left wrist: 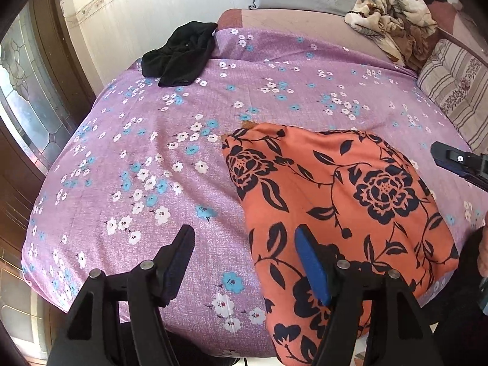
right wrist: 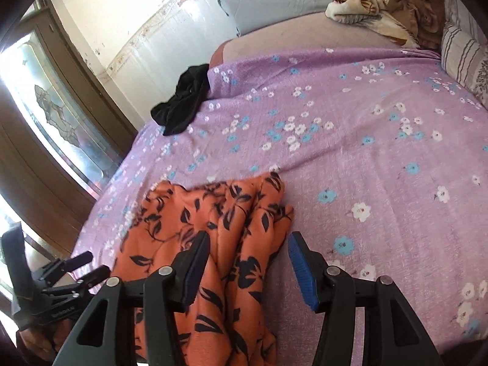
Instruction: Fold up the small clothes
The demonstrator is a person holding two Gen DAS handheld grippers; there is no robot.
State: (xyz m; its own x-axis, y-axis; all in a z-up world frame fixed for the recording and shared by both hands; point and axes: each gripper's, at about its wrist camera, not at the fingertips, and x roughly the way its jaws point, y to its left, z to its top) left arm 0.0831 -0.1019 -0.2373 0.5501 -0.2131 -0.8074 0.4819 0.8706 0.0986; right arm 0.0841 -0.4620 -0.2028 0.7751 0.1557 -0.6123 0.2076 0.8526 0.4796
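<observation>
1. Bed (left wrist: 183, 164) under a purple floral sheet.
2. Orange cloth (left wrist: 341, 201) lies at its near edge.
3. Black garment (left wrist: 180, 53) at the far left.
4. Blanket (left wrist: 393, 21) and pillow (left wrist: 457, 88) far right.

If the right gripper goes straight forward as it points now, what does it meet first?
Most likely the orange floral garment, whose bunched folds lie between the open jaws of the right gripper. Beyond it is purple bedsheet; depth is uncertain.

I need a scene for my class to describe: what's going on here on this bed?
A person with a gripper in each hand is folding clothes on a purple floral bedsheet. The orange garment with black flowers lies at the near edge. The left gripper and right gripper are both open above it, gripping nothing. A crumpled black garment waits at the far left corner.
</observation>
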